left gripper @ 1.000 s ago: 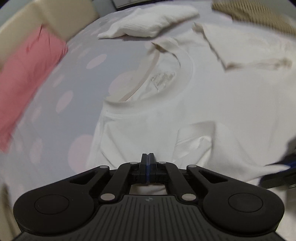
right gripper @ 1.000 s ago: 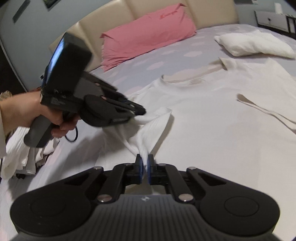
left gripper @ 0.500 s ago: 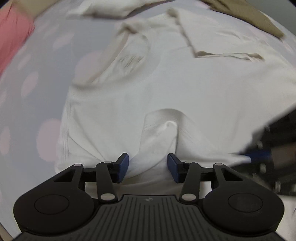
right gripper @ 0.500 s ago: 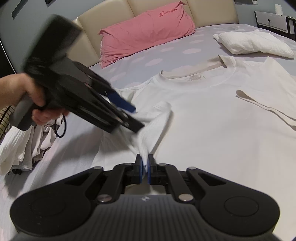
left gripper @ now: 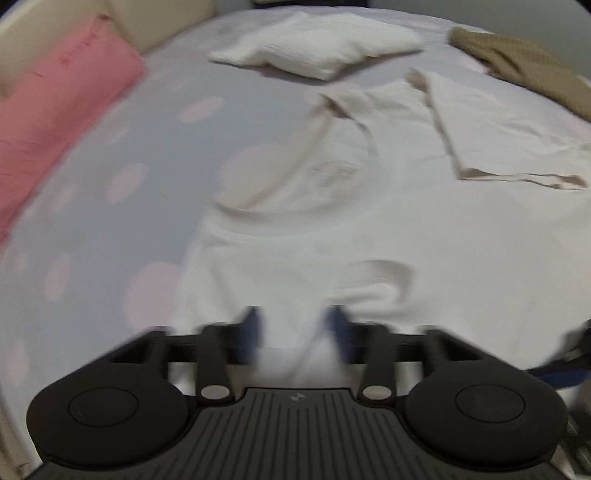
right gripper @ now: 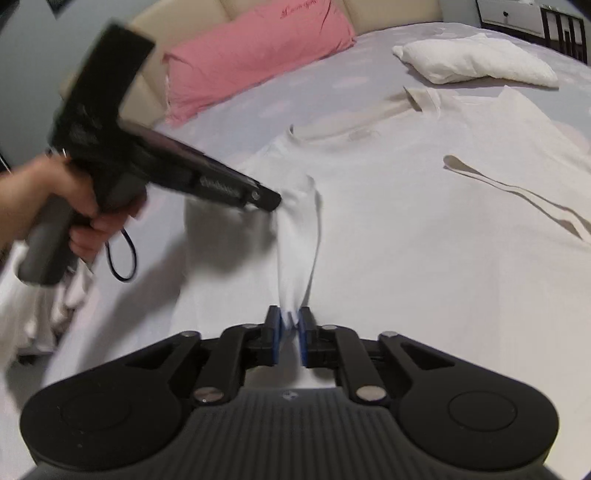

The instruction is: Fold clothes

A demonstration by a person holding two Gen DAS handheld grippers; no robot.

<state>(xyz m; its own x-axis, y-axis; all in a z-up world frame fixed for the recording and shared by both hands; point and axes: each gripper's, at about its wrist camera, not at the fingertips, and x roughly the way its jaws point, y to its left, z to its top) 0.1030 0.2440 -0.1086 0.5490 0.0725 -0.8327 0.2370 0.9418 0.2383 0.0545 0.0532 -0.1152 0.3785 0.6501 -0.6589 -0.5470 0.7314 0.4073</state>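
A white T-shirt [left gripper: 424, 229] lies spread on the bed, its far sleeve [left gripper: 498, 147] folded in over the chest. The near sleeve [right gripper: 299, 229] is folded in too and stands up as a ridge. My left gripper [left gripper: 293, 325] is blurred, its jaws opening wide above the shirt's near edge with no cloth pinched. From the right wrist view, a hand [right gripper: 85, 210] holds the left gripper [right gripper: 266, 199] at the ridge's far end. My right gripper [right gripper: 290, 326] has its jaws opening; the ridge's near end sits loosely between the blue pads [right gripper: 275, 332].
A pink pillow [right gripper: 258, 48] leans on the cream headboard [right gripper: 388, 11]. A white pillow [left gripper: 314, 48] and a tan cloth [left gripper: 517, 62] lie beyond the shirt. Loose clothes [right gripper: 37, 295] are piled at the bed's left edge. The sheet [left gripper: 147, 166] is lilac with pale dots.
Both grippers were shut on the near sleeve's fold. The left one opened first, then wider, letting the cloth go. The right one's jaws have just parted. The sleeve stays folded over the shirt.
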